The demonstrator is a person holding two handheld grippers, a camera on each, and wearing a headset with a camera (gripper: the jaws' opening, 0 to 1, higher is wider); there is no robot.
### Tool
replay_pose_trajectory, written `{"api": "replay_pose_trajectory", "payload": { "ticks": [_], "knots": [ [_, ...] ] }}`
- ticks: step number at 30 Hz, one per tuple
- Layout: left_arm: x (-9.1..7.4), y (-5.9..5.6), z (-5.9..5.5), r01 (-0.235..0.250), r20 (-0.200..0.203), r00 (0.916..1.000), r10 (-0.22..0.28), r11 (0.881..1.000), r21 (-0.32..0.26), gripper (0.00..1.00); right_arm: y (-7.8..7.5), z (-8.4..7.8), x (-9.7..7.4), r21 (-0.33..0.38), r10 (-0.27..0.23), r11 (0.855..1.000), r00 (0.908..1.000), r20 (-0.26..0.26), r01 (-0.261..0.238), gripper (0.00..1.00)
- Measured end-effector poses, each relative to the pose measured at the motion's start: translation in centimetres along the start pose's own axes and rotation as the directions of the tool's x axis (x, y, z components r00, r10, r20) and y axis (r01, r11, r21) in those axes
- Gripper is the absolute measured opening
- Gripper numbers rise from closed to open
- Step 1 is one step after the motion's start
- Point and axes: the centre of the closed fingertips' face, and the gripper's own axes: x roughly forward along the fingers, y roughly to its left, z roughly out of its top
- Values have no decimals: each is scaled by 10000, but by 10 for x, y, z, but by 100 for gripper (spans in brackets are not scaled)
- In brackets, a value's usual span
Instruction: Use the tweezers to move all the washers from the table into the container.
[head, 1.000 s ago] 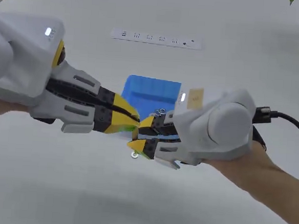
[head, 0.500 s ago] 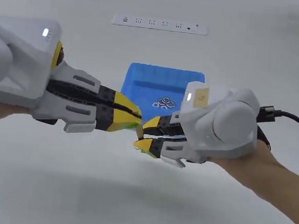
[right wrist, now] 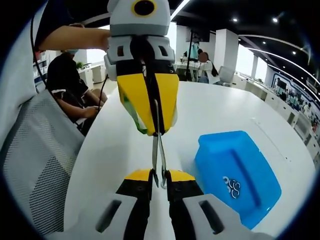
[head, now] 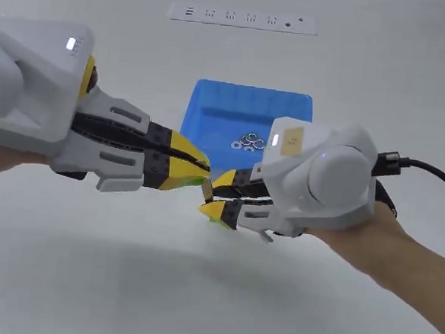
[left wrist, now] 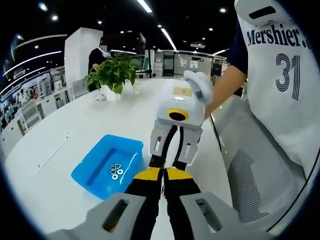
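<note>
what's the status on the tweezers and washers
Left claw shut on tweezers, right claw closed about their tips. Washers clustered in blue container. Nothing in the way.

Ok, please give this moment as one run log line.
left gripper: shut on tweezers | right gripper: shut on tweezers | washers: in container

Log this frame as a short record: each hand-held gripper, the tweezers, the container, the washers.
left hand-held gripper: jaws shut on one end of the tweezers, seen in the right gripper view
right hand-held gripper: meets the left one tip to tip; its jaw tips flank the tweezers' other end; clamped or not, cannot tell
container: blue, open, on the white table beyond the grippers
washers: small cluster lying inside the container
also on table: white power strip, far side
</note>
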Motion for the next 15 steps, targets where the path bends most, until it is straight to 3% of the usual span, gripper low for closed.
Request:
{"api": "replay_pose_trajectory", "payload": {
  "ticks": [15],
  "knots": [
    [0,6,-10,9,-147,9999,-9,10000,4,6,-2,-5,8,103,118,9999,9998,-127,-117,12]
  ]
}}
